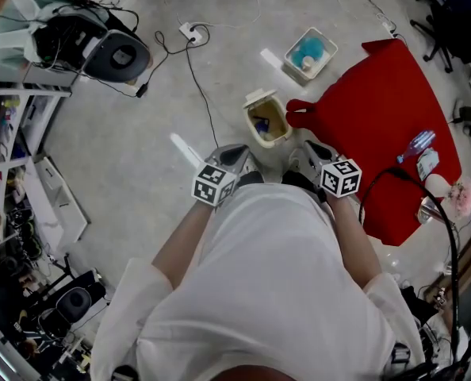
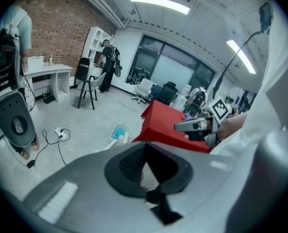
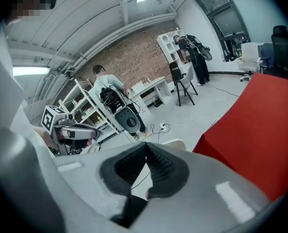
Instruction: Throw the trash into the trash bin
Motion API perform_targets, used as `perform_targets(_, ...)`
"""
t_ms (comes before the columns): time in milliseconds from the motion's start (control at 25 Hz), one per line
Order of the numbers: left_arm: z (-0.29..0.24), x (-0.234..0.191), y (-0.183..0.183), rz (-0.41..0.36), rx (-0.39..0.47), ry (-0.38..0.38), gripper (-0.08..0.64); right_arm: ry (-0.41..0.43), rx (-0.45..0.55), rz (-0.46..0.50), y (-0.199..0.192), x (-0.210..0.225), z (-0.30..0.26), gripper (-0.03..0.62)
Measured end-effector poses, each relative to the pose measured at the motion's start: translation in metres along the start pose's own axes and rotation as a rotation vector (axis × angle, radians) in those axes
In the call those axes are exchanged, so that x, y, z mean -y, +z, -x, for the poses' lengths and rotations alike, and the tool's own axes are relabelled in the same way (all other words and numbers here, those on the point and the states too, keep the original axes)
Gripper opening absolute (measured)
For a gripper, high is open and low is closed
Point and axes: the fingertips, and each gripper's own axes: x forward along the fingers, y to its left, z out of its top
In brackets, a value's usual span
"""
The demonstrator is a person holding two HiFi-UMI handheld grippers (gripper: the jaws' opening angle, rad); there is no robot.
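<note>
Your left claw [image 2: 145, 148] and right claw [image 3: 145, 147] are both pinched closed, empty. Just ahead on the floor stands the trash bin [image 1: 267, 119], lid up, seemingly holding trash [image 1: 261, 125]. The red surface [image 1: 386, 117] flanks it, and a cable [image 1: 196, 78] runs alongside.

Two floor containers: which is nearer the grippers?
The beige open-top trash bin, just ahead of the left gripper and right gripper; the white rectangular tub holding something blue sits farther out.

No writing can be read on anything in view.
</note>
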Motion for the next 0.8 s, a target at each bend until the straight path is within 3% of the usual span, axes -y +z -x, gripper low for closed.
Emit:
perform_targets(280, 0.005, 0.002, 0.005, -0.090, -0.022, -0.060, 0.004, -0.078, 0.054, -0.045, -0.003, -0.004, 0.009, 0.003)
perform_targets(560, -0.014, 0.023, 0.020, -0.175, -0.039, -0.151, 0.005, -0.190, 0.139, -0.095, 0.002, 0.023, 0.043, 0.003)
perform_targets(800, -0.039, 0.043, 0.046, -0.168, -0.008, -0.149, 0.005, -0.240, 0.178, -0.138, 0.002, 0.060, 0.078, 0.036)
